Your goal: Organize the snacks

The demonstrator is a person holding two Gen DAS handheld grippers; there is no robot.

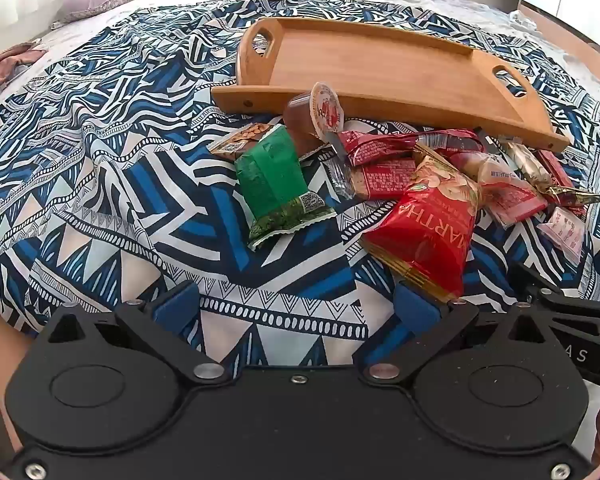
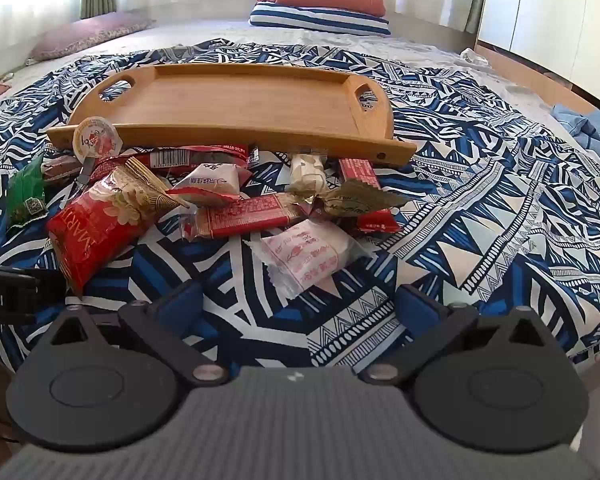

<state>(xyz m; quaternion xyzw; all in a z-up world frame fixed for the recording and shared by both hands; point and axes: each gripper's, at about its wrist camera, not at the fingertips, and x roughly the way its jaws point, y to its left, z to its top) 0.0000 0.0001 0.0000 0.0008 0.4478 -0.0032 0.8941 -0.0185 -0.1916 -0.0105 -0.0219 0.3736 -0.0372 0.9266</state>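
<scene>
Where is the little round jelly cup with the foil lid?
The small brown jelly cup lies tipped on its side against the near edge of the wooden tray, just behind the green snack packet, at the pile's left end.

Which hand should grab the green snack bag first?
Probably left. The green bag lies nearly straight ahead of the open left tongs. For the right tongs, it sits far off to the side, with the big red bag nearer in that direction.

Black tongs [image 1: 296,312], blue pads [image 1: 176,306], silver screws.
</scene>
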